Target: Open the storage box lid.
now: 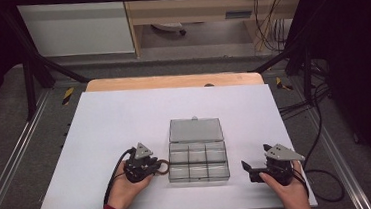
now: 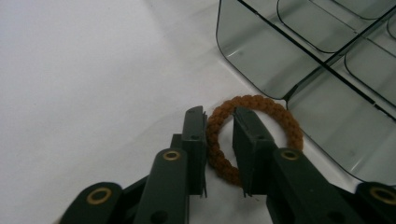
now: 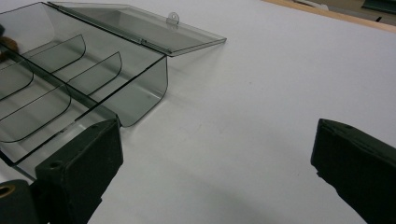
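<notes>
Left hand-held gripper (image 2: 219, 140) jaws pinching brown braided hair tie (image 2: 275, 114) beside open compartment box (image 2: 299, 60), right hand-held gripper (image 3: 215, 163) spread over white desk (image 3: 280, 84)

Brown braided ring (image 2: 254, 135), smoky grey clear box (image 1: 198, 156) (lid too), white table (image 1: 124, 119)

Left gripper (image 2: 219, 140) pinches brown ring (image 2: 254, 135) — beside box (image 2: 261, 60)

Left gripper (image 2: 219, 154) narrowed, right gripper (image 3: 215, 172) wide.
</notes>
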Action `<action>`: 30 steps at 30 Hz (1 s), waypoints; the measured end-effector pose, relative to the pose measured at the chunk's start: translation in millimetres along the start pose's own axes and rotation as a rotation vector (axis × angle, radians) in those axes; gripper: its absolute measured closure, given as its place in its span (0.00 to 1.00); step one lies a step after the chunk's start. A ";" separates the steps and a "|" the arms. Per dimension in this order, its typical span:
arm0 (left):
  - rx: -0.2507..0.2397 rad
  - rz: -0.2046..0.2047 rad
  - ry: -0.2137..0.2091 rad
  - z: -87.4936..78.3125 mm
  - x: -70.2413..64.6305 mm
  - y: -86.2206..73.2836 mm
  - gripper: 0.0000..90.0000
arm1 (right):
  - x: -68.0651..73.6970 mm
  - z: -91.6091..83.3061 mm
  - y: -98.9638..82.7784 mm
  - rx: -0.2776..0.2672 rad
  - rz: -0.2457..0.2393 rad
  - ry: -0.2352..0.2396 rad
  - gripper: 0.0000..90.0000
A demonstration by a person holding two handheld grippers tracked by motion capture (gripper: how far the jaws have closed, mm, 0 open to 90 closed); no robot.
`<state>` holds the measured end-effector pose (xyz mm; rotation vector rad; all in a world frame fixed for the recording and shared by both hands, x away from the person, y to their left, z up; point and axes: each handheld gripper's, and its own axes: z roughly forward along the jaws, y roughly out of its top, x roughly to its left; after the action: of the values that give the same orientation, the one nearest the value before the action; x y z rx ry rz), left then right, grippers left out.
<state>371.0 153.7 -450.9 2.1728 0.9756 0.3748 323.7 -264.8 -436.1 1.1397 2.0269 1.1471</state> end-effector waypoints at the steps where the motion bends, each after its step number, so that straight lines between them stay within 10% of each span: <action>1: -0.005 0.003 0.006 0.1 0.2 -0.9 0.89 | 0.0 0.0 0.0 0.000 0.000 0.000 0.03; 10: -0.017 0.013 0.003 -3.6 3.1 -1.3 0.95 | -0.1 0.1 0.2 -0.002 0.003 0.000 0.03; 30: -0.221 -0.057 -0.007 -33.7 9.2 10.0 0.96 | -0.1 4.2 0.9 0.013 -0.001 0.009 0.03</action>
<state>365.2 172.5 -420.4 1.9425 0.9436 0.4263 327.3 -262.8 -437.4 1.1422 2.0437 1.1421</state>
